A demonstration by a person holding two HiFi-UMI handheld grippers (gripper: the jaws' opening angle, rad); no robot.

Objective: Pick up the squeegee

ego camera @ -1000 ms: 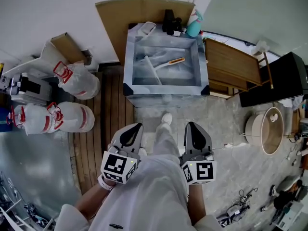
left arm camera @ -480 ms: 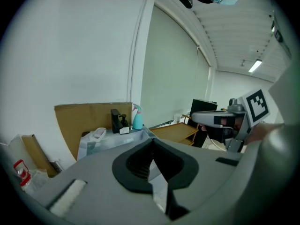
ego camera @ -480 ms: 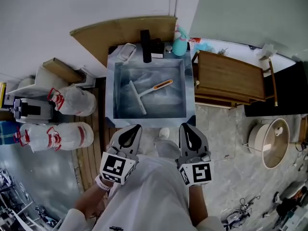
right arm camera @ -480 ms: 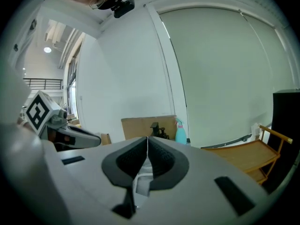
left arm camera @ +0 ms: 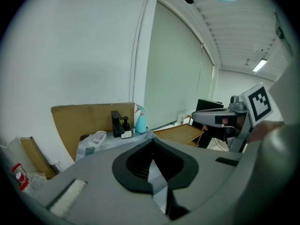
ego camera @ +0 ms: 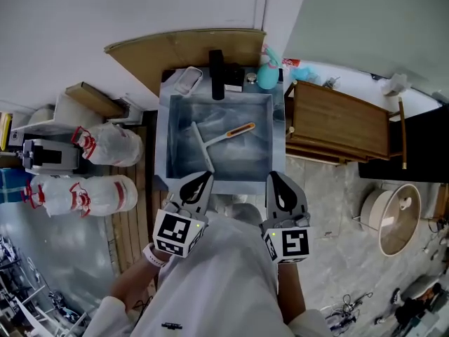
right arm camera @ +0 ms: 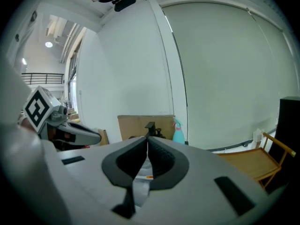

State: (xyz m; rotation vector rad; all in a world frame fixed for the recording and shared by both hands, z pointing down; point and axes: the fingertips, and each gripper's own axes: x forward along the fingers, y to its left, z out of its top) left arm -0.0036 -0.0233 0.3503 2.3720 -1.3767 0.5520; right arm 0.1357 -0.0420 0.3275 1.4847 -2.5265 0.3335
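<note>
The squeegee (ego camera: 203, 146), with a white blade and an orange-tipped handle (ego camera: 242, 128), lies flat in the steel sink (ego camera: 163, 139) straight ahead in the head view. My left gripper (ego camera: 203, 178) is shut and empty, its tip over the sink's near rim. My right gripper (ego camera: 274, 178) is also shut and empty, at the near right corner. Both are short of the squeegee and apart from it. The left gripper view shows its own jaws (left arm camera: 152, 142) closed together, and the right gripper view shows the same (right arm camera: 146, 139), with a bit of orange handle (right arm camera: 149, 176) below them.
A black faucet (ego camera: 217, 72), a soap dish (ego camera: 185, 81) and a teal spray bottle (ego camera: 266, 76) stand on the sink's far rim, with cardboard (ego camera: 189, 48) behind. A wooden rack (ego camera: 337, 125) adjoins on the right. White sacks (ego camera: 105, 146) lie to the left, a round tub (ego camera: 396, 220) to the right.
The person has stepped up to the sink; both grippers, still shut, went from over the floor to the sink's near rim. The squeegee has not moved.
</note>
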